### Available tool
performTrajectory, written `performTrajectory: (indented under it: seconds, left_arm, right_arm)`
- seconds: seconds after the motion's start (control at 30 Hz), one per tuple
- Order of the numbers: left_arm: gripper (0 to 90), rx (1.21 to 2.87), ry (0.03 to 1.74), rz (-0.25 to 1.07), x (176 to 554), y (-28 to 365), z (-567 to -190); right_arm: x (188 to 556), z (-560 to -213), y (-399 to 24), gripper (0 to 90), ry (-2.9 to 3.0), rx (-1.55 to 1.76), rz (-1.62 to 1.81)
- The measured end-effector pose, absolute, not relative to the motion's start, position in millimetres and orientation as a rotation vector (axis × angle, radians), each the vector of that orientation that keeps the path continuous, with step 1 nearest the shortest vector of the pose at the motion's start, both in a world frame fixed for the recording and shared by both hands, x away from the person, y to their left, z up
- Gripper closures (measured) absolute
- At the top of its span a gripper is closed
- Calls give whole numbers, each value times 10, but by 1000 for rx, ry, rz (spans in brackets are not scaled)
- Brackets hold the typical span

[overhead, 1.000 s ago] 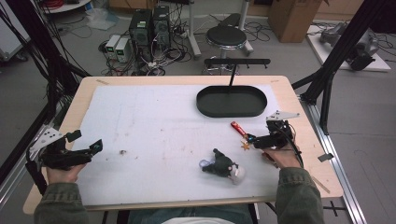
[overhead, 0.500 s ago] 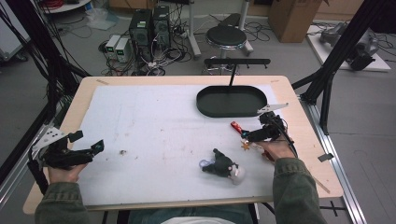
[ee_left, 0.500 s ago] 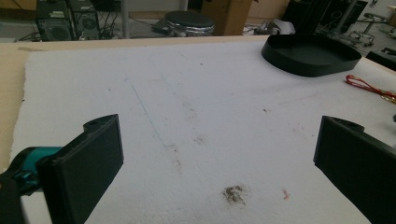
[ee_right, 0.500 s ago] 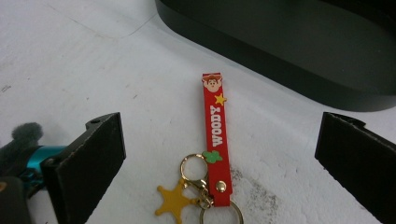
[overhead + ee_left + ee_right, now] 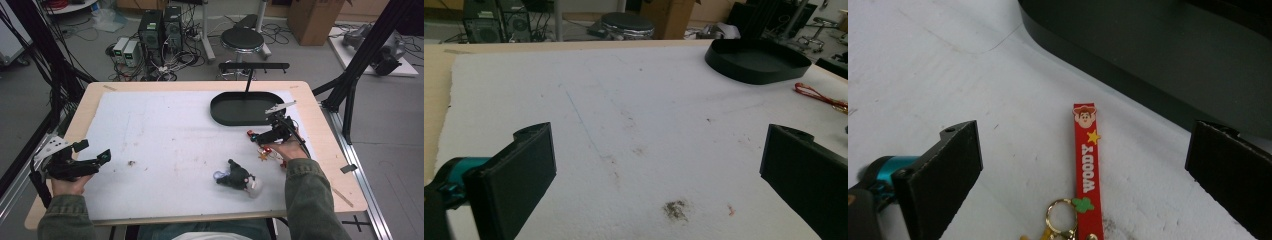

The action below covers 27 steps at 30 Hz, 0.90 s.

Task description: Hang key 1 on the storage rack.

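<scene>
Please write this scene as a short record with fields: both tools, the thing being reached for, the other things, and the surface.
right tool: open, jaws on both sides of the red strap, not touching it
left tool: open, nothing between the jaws, above the white mat
red strap keychain: flat on the mat, beside the tray, gold ring at one end
black tray: oval, far right of the mat
dark toy: near the front edge
white mat: covers the table, some stains

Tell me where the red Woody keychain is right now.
The red Woody keychain lies on the white mat between the right tool's open jaws, just short of the black tray.
</scene>
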State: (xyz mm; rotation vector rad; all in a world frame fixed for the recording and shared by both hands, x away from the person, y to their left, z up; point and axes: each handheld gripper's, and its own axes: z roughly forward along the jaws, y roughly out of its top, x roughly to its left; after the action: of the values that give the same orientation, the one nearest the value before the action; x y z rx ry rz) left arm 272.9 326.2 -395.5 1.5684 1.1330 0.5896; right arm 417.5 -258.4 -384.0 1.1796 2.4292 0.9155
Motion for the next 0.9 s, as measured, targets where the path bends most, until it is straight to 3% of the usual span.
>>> performTrajectory:
  seconds: [0.17, 0.4, 0.53, 0.7, 0.73, 0.8, 0.9]
  left_arm:
    - [18, 1575, 1129, 580, 2742, 3255, -3964]
    - [19, 1566, 1130, 593, 2732, 3263, -3956]
    - [19, 1571, 1130, 592, 2739, 3267, -3961]
    - [18, 1564, 1135, 602, 2735, 3275, -3964]
    - [19, 1560, 1137, 605, 2733, 3276, -3964]
    - [19, 1559, 1137, 602, 2735, 3278, -3965]
    - [18, 1566, 1134, 598, 2739, 3275, -3969]
  right_arm:
    - [4303, -3890, -2536, 8, 2467, 1215, 880]
    - [4512, -4045, -2373, 78, 2582, 1264, 722]
    - [4572, -4112, -2345, 240, 2629, 1285, 688]
    - [4594, -4136, -2369, 338, 2639, 1328, 657]
    - [4593, -4138, -2380, 415, 2634, 1347, 639]
    - [4593, -4138, -2388, 439, 2638, 1339, 629]
    - [4594, -4140, -2405, 557, 2641, 1340, 611]
